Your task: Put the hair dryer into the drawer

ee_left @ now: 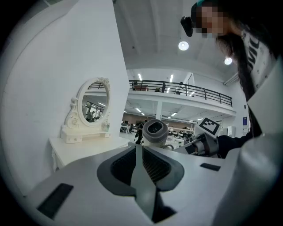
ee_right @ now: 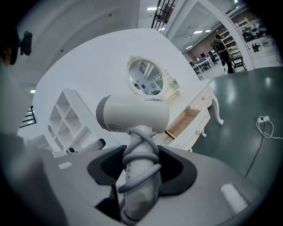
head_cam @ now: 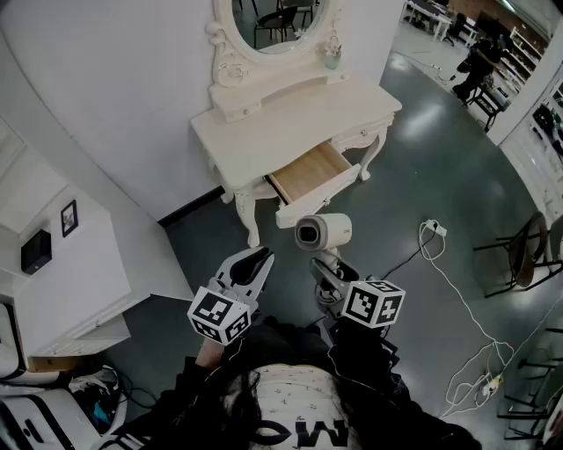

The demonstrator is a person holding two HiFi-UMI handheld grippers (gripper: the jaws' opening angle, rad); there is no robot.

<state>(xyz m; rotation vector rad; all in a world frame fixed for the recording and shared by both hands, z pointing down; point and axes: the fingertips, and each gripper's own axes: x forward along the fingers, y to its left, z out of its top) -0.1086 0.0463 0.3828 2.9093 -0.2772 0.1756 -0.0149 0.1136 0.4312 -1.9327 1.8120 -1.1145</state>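
Right gripper view, hand-held gripper clamps hair dryer

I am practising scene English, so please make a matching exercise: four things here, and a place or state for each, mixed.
1 white hair dryer with grey cord
2 wood-lined drawer
3 left tool
4 oval white-framed mirror

a pulled open
b jaws together, empty
c gripped by the right tool
d on the white dressing table

Pairs: 1c, 2a, 3b, 4d
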